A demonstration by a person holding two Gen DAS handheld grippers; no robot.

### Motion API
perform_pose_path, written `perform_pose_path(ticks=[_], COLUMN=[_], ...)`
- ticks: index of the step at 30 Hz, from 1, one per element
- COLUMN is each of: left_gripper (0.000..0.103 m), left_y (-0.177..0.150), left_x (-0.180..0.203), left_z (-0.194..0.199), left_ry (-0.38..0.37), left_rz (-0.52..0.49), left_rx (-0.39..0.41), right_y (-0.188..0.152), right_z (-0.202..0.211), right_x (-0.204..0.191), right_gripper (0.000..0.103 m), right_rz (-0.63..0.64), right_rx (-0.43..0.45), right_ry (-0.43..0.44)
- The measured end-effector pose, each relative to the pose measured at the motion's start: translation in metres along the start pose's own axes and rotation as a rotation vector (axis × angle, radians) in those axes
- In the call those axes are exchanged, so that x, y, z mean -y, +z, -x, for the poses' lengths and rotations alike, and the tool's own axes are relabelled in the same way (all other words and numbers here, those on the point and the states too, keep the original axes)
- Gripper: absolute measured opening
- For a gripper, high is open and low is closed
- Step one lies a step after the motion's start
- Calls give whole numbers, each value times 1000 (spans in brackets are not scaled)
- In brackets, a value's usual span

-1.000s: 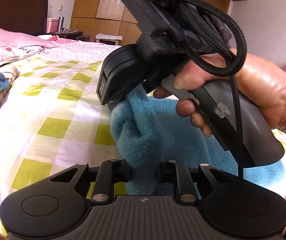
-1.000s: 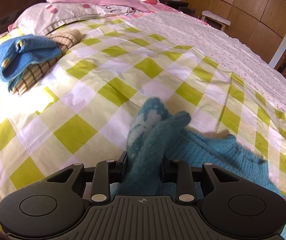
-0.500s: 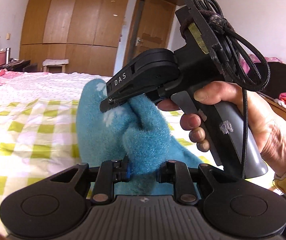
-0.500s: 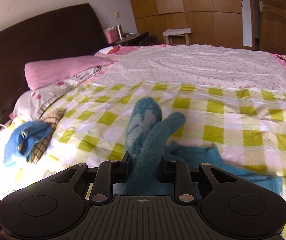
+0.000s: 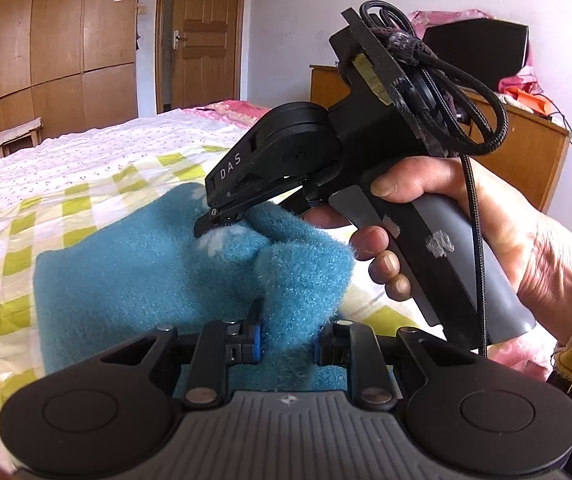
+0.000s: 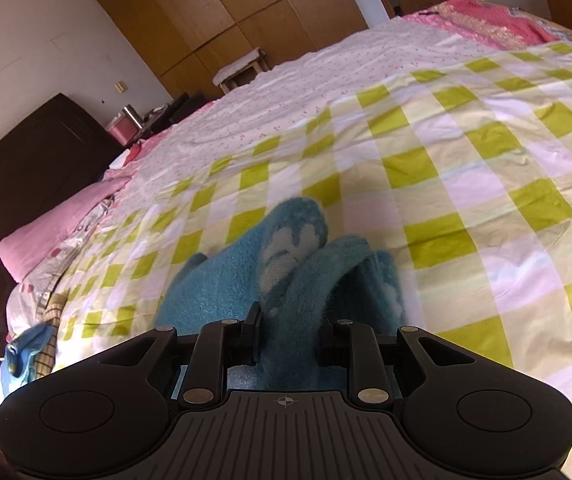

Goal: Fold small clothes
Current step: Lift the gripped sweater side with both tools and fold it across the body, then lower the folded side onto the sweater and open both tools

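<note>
a wide bed [image 6: 465, 184] fills both views, spread with a yellow-green and white checked sheet [image 6: 425, 160] over its near part and a white cover with tiny pink dots [image 6: 286, 92] beyond that. past the bed a wall of wooden wardrobe doors [image 5: 58, 32] runs to a panelled wooden door [image 5: 202, 32], and a small stool [image 6: 242, 66] stands against the wardrobes. at the head of the bed there is a dark headboard [image 6: 34, 160], with a pink pillow [image 6: 54, 232] lying just below it. near the pillow, at the bed's edge, sits a small pile of clothes, a blue knit piece on a brown checked one [image 6: 30, 356]. off the other side of the bed a wooden dresser [image 5: 533, 148] carries a dark screen.

the task's thing is a fluffy teal garment [image 5: 146, 264] with pale white motifs (a fuzzy knit, with loose fibres standing out along its edges). it lies on the checked sheet, its near end bunched up and lifted off the bed. the left gripper [image 5: 287, 340] has its jaws clenched on one thick fold of that end. the right gripper [image 6: 287, 338], gripped by a hand [image 5: 457, 232] with a yellow cuff at the wrist, has its jaws clamped on the neighbouring fold, where a white motif shows.
</note>
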State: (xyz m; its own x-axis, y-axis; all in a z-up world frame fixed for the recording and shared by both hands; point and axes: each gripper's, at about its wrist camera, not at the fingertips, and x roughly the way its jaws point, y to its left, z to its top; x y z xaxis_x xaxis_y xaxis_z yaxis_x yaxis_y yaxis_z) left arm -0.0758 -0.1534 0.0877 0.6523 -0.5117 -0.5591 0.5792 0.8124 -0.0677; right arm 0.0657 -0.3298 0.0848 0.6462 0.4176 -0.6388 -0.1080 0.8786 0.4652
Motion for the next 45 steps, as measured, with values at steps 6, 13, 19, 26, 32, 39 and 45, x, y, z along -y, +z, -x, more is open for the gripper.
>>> perform_pose_path(ticks=[6, 13, 19, 26, 32, 39, 45], left_gripper=[29, 36, 37, 37, 38, 40, 40], left_y=[3, -1, -3, -1, -7, -12, -8], left_x=[20, 35, 40, 33, 27, -6, -48], left_z=[-19, -31, -30, -26, -9, 31, 34], left_ry=[4, 15, 12, -5, -43, -12, 68], left_rz=[-46, -111, -137, -133, -136, -87, 10], left_rx=[-38, -50, -42, -35, -37, -22, -2], right_y=[-2, -5, -7, -24, -37, -52, -60], right_z=[-4, 7, 33, 46, 44, 49, 71], right_x=[32, 36, 17, -6, 3, 6, 11], right_gripper=[25, 36, 36, 34, 15, 13, 24], right_rz=[-38, 0, 70, 112, 110, 148, 84], right_rx=[-33, -27, 47, 4, -32, -25, 10], right_ry=[35, -6, -95, 35, -4, -72, -16])
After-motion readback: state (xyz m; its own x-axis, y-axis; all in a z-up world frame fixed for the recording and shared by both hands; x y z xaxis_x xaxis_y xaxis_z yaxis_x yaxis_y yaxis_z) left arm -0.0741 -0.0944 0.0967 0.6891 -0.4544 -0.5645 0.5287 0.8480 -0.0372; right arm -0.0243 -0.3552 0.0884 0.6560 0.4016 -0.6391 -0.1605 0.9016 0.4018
